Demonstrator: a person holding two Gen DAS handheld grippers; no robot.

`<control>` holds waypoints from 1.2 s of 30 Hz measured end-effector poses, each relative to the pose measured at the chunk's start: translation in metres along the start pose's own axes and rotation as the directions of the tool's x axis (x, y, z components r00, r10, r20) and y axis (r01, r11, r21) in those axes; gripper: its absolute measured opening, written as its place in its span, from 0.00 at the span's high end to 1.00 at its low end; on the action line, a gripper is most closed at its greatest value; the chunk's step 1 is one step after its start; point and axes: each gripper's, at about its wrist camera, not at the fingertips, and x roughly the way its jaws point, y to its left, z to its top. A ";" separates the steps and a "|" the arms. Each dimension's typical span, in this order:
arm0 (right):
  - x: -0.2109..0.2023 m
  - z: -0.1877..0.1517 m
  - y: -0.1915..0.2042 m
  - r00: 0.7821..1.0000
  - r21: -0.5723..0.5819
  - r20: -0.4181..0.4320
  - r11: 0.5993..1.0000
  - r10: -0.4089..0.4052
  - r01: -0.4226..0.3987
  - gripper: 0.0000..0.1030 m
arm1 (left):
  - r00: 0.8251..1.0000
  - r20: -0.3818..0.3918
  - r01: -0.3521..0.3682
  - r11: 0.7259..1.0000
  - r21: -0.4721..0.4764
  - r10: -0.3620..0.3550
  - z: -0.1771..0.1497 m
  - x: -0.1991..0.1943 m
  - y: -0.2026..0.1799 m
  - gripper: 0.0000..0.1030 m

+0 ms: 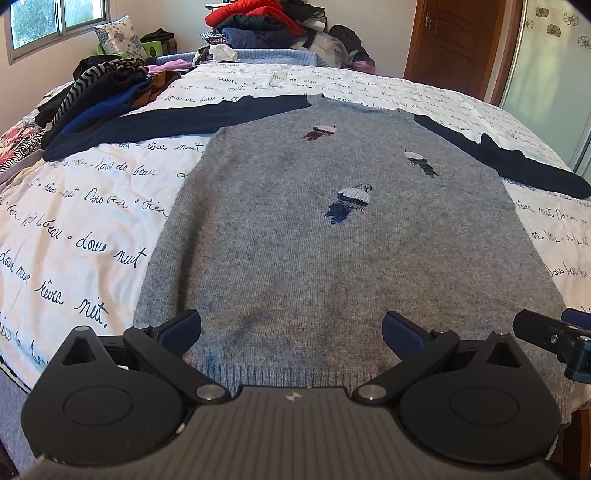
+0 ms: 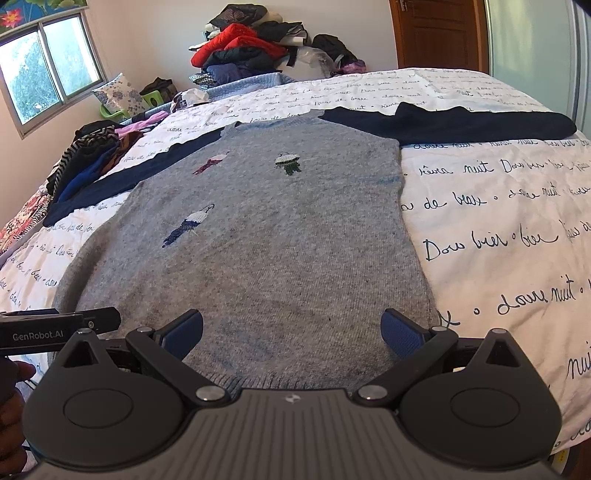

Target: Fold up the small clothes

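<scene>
A small grey knit sweater (image 1: 332, 236) with dark navy sleeves lies flat, front up, on the bed, both sleeves spread sideways; three small embroidered figures mark its chest. In the right wrist view the same sweater (image 2: 266, 240) fills the middle. My left gripper (image 1: 291, 332) hovers open over the sweater's ribbed hem, left of centre, with nothing between its blue pads. My right gripper (image 2: 291, 332) is open too, above the hem nearer the sweater's right side. Part of the right gripper (image 1: 554, 339) shows at the left wrist view's right edge, and the left gripper body (image 2: 55, 328) at the right wrist view's left edge.
The bed has a white cover (image 1: 81, 221) printed with dark script. A heap of dark, striped and blue clothes (image 1: 103, 88) sits at the far left, a bigger pile with a red jacket (image 1: 258, 18) beyond the bed. Brown door (image 1: 454, 40) far right, window (image 2: 44, 66) left.
</scene>
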 end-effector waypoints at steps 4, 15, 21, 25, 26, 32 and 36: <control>0.000 0.000 0.000 1.000 -0.004 0.002 1.000 0.004 -0.004 0.00 | 1.000 0.003 -0.002 1.000 -0.003 0.002 0.000 0.000 0.000 0.00; 0.000 -0.002 0.001 1.000 -0.007 0.001 1.000 0.015 -0.015 0.00 | 1.000 0.004 -0.004 1.000 -0.002 0.004 0.001 0.000 0.001 0.00; 0.000 -0.001 0.001 1.000 -0.010 -0.002 1.000 0.019 -0.019 0.00 | 1.000 0.002 -0.005 1.000 -0.001 0.005 0.001 0.000 0.001 0.00; -0.001 -0.002 0.001 1.000 -0.013 0.000 1.000 0.021 -0.021 0.00 | 1.000 0.001 -0.005 1.000 0.000 0.005 0.001 0.001 0.000 0.00; -0.001 -0.002 0.001 1.000 -0.011 -0.001 1.000 0.021 -0.021 0.00 | 1.000 0.001 -0.005 1.000 0.000 0.005 0.001 0.001 0.000 0.00; 0.000 -0.002 0.001 1.000 -0.006 -0.002 1.000 0.021 -0.021 0.00 | 1.000 -0.004 -0.007 1.000 -0.001 0.007 0.000 0.002 0.000 0.00; 0.000 -0.002 0.001 1.000 -0.006 -0.002 1.000 0.022 -0.022 0.00 | 1.000 -0.003 -0.007 1.000 0.004 0.007 0.000 0.002 -0.001 0.00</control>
